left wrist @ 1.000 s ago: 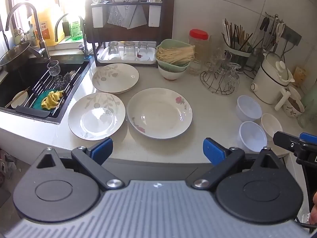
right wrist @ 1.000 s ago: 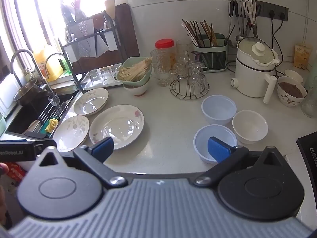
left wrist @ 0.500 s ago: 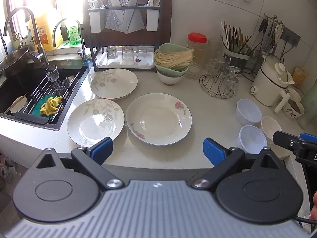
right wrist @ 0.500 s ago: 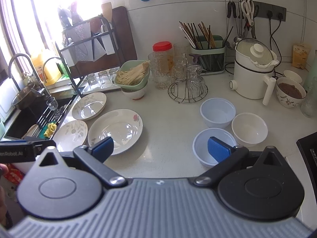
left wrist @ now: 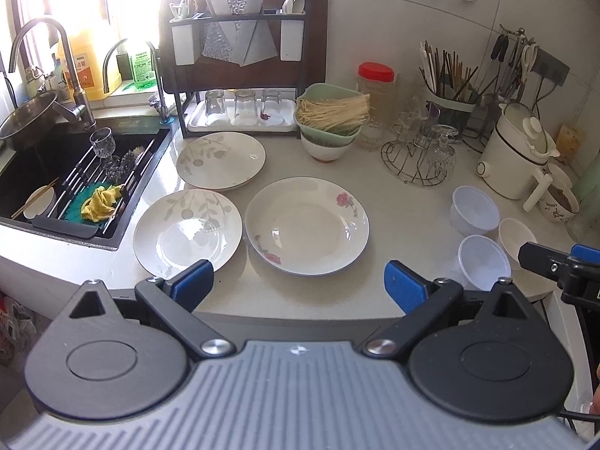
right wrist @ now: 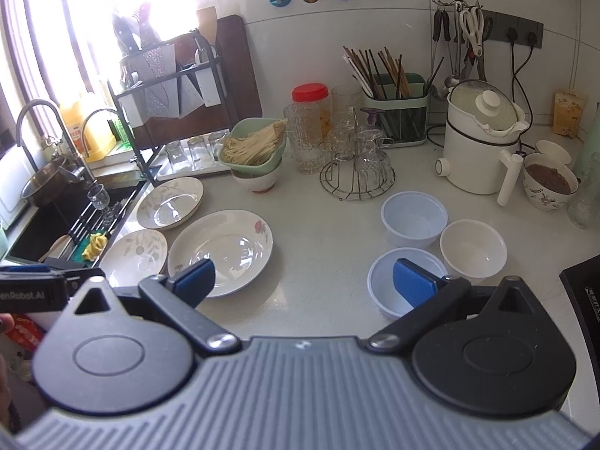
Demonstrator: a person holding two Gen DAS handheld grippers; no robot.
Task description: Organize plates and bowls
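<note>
Three bowls [right wrist: 412,219] (right gripper [right wrist: 303,281] agape)

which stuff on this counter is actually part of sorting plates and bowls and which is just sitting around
Job: rose plate, two leaf plates, two bluish bowls, white bowl.

Lying about: noodle bowl, glass rack, chopstick holder, white cooker, sink.

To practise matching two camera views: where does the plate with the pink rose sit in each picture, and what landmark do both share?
Left wrist view: the rose plate lies centre, on the counter, right of two leaf-pattern plates.
Right wrist view: the rose plate lies left of centre, partly behind a blue finger pad.
Shared landmark: the red-lidded jar by the back wall.
</note>
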